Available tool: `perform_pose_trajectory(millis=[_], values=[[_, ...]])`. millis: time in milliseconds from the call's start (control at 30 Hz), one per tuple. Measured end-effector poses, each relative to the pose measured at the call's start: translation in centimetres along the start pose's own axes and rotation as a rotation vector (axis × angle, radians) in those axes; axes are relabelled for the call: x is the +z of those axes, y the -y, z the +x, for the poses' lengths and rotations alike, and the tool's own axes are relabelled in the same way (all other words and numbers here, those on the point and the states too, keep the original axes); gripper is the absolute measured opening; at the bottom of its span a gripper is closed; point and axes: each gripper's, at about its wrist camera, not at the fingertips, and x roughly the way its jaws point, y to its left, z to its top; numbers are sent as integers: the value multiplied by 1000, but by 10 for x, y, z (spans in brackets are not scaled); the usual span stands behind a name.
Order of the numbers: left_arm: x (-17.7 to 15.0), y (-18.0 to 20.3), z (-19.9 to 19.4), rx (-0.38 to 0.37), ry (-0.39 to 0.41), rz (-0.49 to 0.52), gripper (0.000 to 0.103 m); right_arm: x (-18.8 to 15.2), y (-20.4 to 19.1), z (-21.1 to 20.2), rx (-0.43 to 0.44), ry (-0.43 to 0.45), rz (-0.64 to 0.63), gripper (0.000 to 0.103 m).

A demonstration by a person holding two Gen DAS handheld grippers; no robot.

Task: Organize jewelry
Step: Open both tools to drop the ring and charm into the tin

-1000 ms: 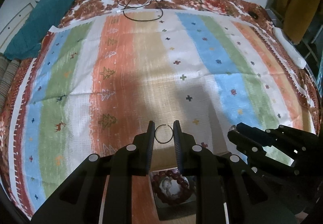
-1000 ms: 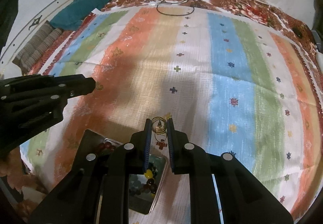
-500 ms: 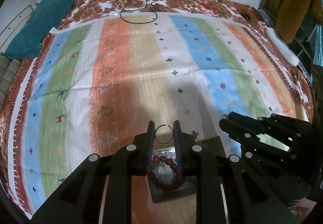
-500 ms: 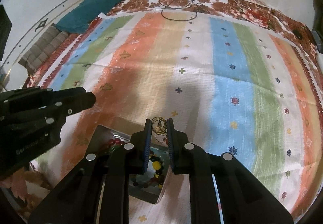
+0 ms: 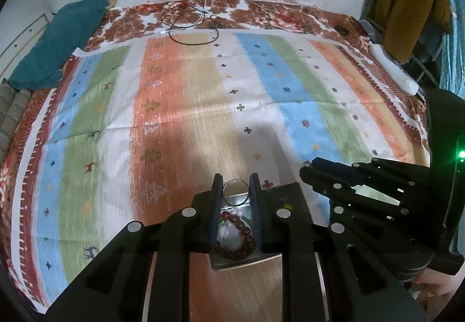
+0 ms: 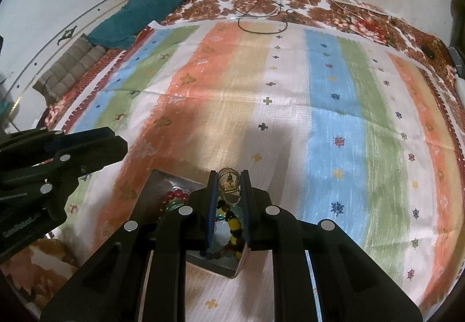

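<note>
Left wrist view: the left gripper (image 5: 236, 187) has its jaws drawn in close on a thin silver ring (image 5: 236, 191), an open hoop with a small gap at its top, pinched across its width between the two pads. Directly below sits a metal tray (image 5: 232, 262) with a dark red bead bracelet (image 5: 234, 236) coiled in it. The right gripper (image 5: 308, 174) shows off to the side, over the same tray.

From the right wrist, that gripper (image 6: 229, 185) is likewise nearly closed, holding a small gold earring (image 6: 229, 181), wire hoops with a little ornament dangling at the centre. Under it the tray (image 6: 162, 179) holds yellow and dark beads (image 6: 232, 224) along with red ones (image 6: 175, 194). The left gripper (image 6: 116, 145) hangs off to the left, above the striped cloth (image 6: 334, 118) that covers the bed. Beyond lie a teal pillow (image 6: 151, 11) and a loop of black cable (image 6: 258, 14) near the wall.

Both pieces look very light and springy, I'd say. The thin wire would bend if squeezed harder, and smooth metal could twist or slip out of the pads. Holding across the hoop seems right; the earring's dangling part will swing. Release low over the tray, so nothing bounces onto the cloth.
</note>
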Motion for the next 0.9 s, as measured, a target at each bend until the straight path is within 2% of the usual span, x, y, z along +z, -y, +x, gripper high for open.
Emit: perform_pose_trajectory(millis=[567, 633, 700, 767, 900], values=[[-13, 2, -8, 3, -3, 9, 18, -14, -12, -20, 18, 19, -33, 16], [-13, 0, -7, 10, -8, 0, 18, -14, -16, -19, -6, 18, -60, 19], [-12, -3, -8, 16, -9, -14, 19, -15, -15, -18, -2, 15, -60, 32], [-13, -6, -10, 15, -6, -22, 25, -16, -15, -19, -8, 14, -61, 32], [-14, -9, -12, 22, -1, -38, 26, -19, -11, -21, -10, 14, -51, 32]])
